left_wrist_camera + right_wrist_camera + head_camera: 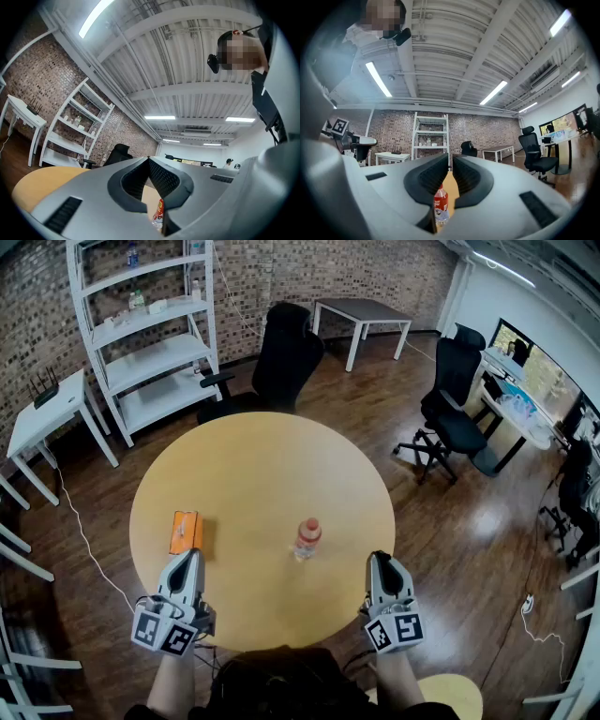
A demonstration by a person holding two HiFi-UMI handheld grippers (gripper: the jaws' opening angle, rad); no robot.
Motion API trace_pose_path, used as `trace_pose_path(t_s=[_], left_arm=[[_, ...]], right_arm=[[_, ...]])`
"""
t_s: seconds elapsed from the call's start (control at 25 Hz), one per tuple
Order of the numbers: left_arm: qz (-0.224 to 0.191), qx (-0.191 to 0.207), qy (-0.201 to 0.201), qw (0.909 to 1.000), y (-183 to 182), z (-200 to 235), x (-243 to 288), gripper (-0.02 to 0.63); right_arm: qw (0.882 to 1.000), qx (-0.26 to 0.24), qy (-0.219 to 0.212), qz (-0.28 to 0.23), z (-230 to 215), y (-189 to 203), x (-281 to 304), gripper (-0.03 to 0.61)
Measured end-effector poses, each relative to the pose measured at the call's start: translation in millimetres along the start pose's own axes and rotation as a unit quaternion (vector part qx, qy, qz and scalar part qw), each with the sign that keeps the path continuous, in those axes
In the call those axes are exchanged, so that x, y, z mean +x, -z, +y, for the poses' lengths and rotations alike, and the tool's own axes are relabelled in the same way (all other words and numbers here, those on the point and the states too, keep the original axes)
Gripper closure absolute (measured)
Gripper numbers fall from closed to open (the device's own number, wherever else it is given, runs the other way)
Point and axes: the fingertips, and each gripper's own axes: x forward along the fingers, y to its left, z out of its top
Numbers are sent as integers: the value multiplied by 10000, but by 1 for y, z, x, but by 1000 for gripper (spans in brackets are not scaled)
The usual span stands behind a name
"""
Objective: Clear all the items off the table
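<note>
Two items are seen on the round desk (262, 474): an orange box (185, 531) on the near left and a small bottle (307, 538) close to the middle.

The left tool (187, 554) is pressed fully closed and nothing is gripped in it. The right tool (378, 559) is all but closed, with only a thin slit showing between its jaws, and it is empty too.

The box is found just ahead of the left tool's tips. Whether it is touched cannot be told. It lies flat, with its long axis running away from the person, nearly in line with that tool, so it is judged to be the left tool's pick. The jaws would have to be opened first and closed across the narrow width.

The bottle stands upright between the two tools. It is ahead and to the left of the right tool, and nearer to it than to the left one. In the right gripper view the bottle (440, 206) is framed low between the jaws, well beyond the tips. In the left gripper view only a sliver of it (158, 215) is caught, off to the right.

A clear body, a red label and a reddish cap are made out. It is judged to be light and easily tipped if nudged.
</note>
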Motion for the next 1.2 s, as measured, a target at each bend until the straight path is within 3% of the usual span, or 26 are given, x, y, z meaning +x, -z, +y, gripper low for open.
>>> trace_pose_path(t_s=[0.16,0.24,0.56,0.8,0.88,1.16,1.2], left_arm=[[131,22,8,9999,5,8,5,612],[169,19,-24,9999,8,12,6,612],[423,-66,-72,9991,23,15,17,612],[816,18,-129,9966,58,23,31,612],[984,12,-149,9950,73,26,34,612],[1481,-97,-275,9885,118,19,46,612],[1531,-126,-289,9877,123,19,46,612]], right_arm=[[9998,41,-46,190,1,11,9,504],[9993,82,-144,335,4,19,15,426],[9933,-110,-526,1022,23,49,34,306],[9833,-254,-875,1573,29,92,52,301],[9762,-256,-1047,1880,33,116,59,236],[9637,-295,-1280,2325,31,174,100,236],[9615,-264,-1360,2374,33,182,106,200]])
